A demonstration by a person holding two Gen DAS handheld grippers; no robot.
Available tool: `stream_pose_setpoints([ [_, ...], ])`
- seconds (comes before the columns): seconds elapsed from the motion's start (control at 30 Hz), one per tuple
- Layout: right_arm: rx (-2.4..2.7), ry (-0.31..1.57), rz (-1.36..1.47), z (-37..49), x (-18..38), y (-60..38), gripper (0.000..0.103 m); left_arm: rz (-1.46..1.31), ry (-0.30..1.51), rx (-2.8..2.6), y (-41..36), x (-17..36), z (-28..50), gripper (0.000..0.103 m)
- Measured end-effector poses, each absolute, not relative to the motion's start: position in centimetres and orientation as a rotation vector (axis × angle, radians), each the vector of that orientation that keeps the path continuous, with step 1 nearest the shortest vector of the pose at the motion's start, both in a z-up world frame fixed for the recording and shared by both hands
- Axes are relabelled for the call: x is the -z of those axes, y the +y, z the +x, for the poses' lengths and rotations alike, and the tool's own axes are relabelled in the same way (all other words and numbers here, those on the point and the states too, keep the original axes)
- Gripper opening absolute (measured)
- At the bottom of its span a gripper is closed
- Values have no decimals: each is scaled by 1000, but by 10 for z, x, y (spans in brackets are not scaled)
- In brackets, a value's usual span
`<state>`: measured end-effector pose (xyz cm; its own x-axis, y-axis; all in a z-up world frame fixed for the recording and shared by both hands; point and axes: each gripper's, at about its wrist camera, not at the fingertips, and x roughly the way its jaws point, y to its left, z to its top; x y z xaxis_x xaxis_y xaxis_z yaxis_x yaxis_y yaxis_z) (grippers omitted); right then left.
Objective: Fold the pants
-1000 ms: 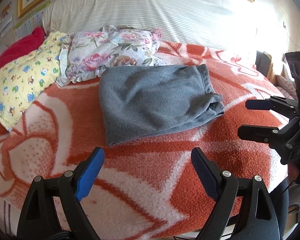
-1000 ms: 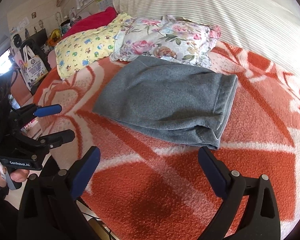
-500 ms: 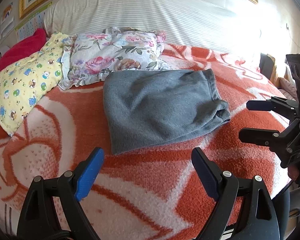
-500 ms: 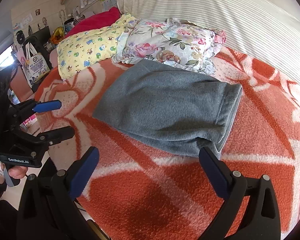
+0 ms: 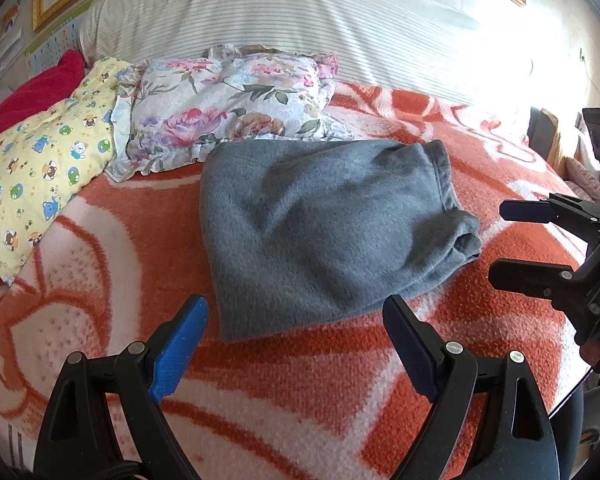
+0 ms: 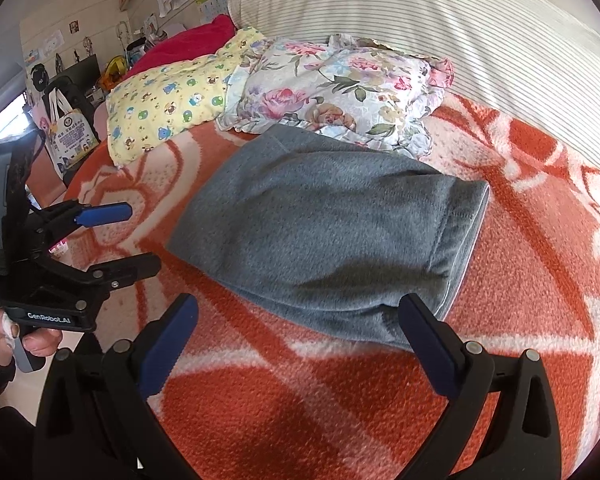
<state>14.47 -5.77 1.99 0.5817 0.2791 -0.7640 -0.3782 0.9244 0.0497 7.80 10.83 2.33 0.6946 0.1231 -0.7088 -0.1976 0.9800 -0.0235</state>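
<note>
The grey pants lie folded in a thick rectangle on the orange-and-white blanket, and also show in the right wrist view. My left gripper is open and empty, just short of the pants' near edge; it also shows at the left of the right wrist view. My right gripper is open and empty, at the pants' near edge by the waistband corner; it also shows at the right of the left wrist view.
A floral pillow touches the pants' far edge, with a yellow cartoon pillow and a red one to its left. A striped white bolster runs along the wall. The bed's edge drops off at the right.
Both grippers have moved forward toward the pants, which now fill more of each view. Both stay open and empty. The pants have not moved.
</note>
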Motion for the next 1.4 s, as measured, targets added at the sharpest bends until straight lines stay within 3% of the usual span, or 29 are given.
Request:
stream_pose_setpoints([
  [1.4,-398,914,-45,201,15,-83,100,-81,840,-177,123,3,143,89],
])
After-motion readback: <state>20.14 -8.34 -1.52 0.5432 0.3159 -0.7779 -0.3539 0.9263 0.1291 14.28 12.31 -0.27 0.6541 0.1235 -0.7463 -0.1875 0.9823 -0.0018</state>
